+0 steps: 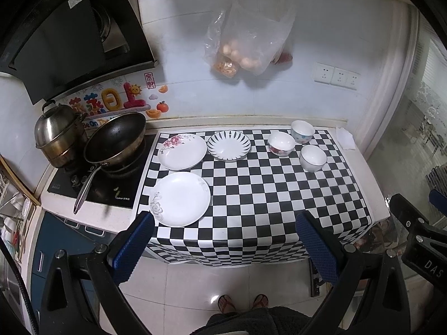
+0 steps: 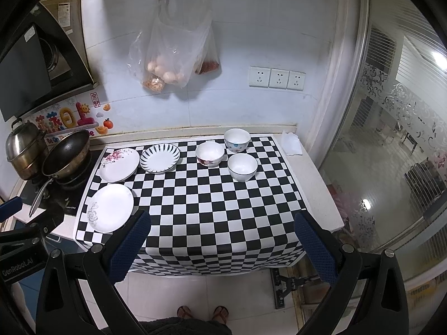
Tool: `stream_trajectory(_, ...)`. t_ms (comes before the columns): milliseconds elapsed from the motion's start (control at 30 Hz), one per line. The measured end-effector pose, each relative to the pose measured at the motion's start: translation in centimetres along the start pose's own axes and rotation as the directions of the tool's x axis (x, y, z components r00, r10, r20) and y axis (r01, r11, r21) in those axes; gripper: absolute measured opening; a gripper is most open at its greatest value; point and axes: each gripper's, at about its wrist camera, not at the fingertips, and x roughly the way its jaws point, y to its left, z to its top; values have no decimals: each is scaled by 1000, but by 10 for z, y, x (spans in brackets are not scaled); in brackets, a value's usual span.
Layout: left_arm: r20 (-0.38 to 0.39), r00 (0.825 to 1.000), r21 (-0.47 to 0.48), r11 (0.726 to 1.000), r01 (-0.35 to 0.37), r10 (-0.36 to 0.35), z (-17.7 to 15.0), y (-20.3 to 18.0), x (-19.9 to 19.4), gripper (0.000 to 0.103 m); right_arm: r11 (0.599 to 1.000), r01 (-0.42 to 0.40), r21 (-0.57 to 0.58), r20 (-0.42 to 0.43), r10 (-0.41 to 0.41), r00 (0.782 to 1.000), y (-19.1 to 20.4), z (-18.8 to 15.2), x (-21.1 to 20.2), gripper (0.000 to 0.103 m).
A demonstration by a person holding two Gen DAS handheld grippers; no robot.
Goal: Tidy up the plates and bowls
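Three plates lie at the left of the checkered cloth [image 1: 251, 195]: a white plate with grey flowers [image 1: 180, 198] [image 2: 110, 208] in front, a pink-flowered plate [image 1: 181, 150] [image 2: 119, 164] and a black-striped plate [image 1: 229, 145] [image 2: 159, 158] behind. Three bowls stand at the back right: a red-patterned bowl [image 1: 281, 143] [image 2: 210, 153], a blue-dotted bowl [image 1: 302, 131] [image 2: 237, 139] and a plain white bowl [image 1: 313, 157] [image 2: 242, 167]. My left gripper [image 1: 223, 240] and right gripper [image 2: 220, 240] are both open and empty, held in front of the counter's near edge, above the floor.
A wok [image 1: 116, 139] and a steel steamer pot [image 1: 60, 134] sit on the stove at the left. Plastic bags of food [image 1: 248, 42] hang on the wall. A folded white cloth [image 1: 346, 138] lies at the back right corner. A glass partition [image 2: 391, 153] stands at the right.
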Motion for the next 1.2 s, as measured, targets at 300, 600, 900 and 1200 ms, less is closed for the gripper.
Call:
stream_trajectory(300,2,1000,4,1000,0,0,0,2,0,103,1000,3,5,-1,-3,1000,-1,1,1,103)
stream_trajectory(600,1,1000,0,1000,1,-1,4,5,0,103,1000,4,13,-3,-4,1000,-3,3,4,103)
stream_trajectory(900,-44,999,-84,996,-33,29,10,45,40,103,995,-84,45,-62,87,994,14,0,44,103)
stream_trajectory(1200,-268,954,-215,957,-196,135,-17,154,181,103,960,-279,11,-267,272,925,97,-17,192,103)
